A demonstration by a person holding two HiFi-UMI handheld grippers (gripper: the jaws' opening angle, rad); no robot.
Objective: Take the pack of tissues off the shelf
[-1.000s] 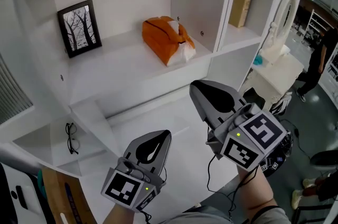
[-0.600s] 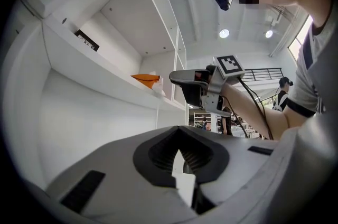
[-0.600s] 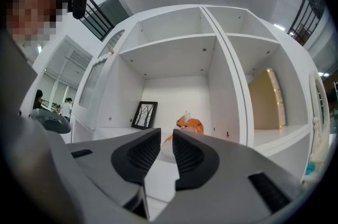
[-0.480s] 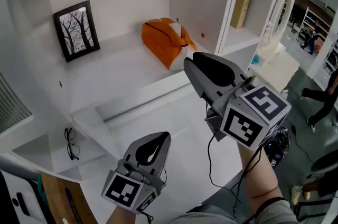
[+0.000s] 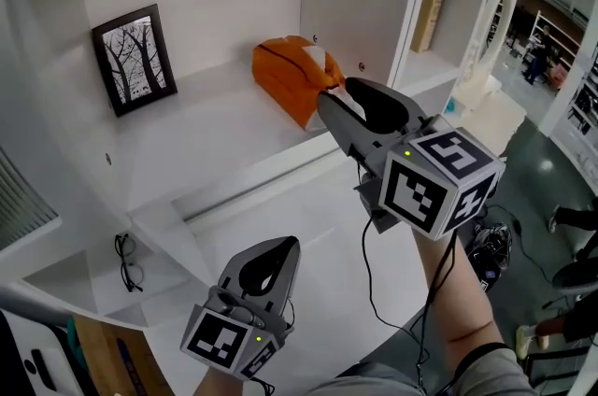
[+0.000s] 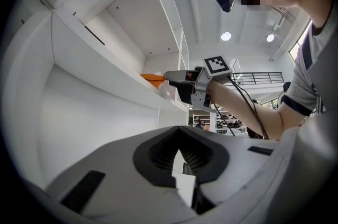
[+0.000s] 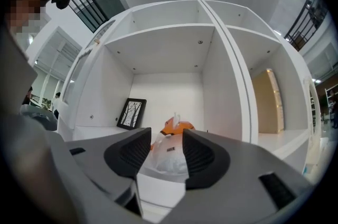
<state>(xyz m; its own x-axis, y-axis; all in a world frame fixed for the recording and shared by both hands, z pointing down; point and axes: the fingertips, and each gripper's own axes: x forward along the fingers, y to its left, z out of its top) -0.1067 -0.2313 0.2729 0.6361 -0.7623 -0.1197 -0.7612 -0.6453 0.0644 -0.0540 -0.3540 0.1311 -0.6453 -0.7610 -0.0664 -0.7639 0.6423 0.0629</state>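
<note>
Right gripper, jaws just widening, released, nothing pinched, before the orange pack of tissues on the shelf; left gripper clenched.

shelf: you see smooth matt white board | pack of tissues: crinkled glossy orange plastic wrap, whitish film at its near end | picture frame left of the pack: smooth black, sheen on its pane | tan book right of the pack: matt cover, paper or card, you cannot tell
</note>
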